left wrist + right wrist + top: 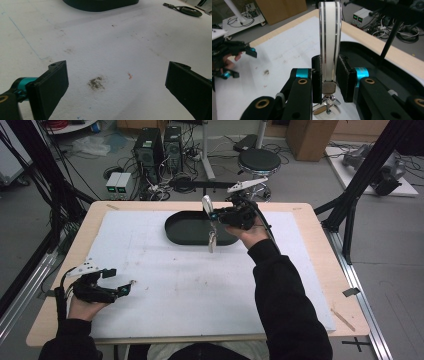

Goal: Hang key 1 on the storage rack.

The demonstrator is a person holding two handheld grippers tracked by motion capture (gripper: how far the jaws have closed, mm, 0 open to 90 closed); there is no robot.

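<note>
Holding a white razor (pixel 329 37) by its striped handle, the right claw (pixel 216 215) hangs above the near rim of the black oval tray (pixel 180 232), with the razor's metal head (pixel 212 240) dangling down toward the white mat (pixel 175 285) just in front of that tray. In the right gripper view the two pads are clamped flat on the lower part of the handle, just above the knurled metal collar, and the handle stands upright between them.

The step in hand looks like placing the razor into the tray. To do it well, carry the claw farther over the tray so that the head clears the rim before any descent; right now the head appears to hang at or just outside the near edge. Lower slowly, tip the handle toward the tray's long axis so the razor lies down rather than stands, and release only once the head rests on the tray floor. The handle is smooth, so it may slip if the grip loosens early.

The left claw (pixel 120 282) rests well away from the tray, near the desk's (pixel 310 212) front left corner, jaws spread wide and holding nothing.
</note>
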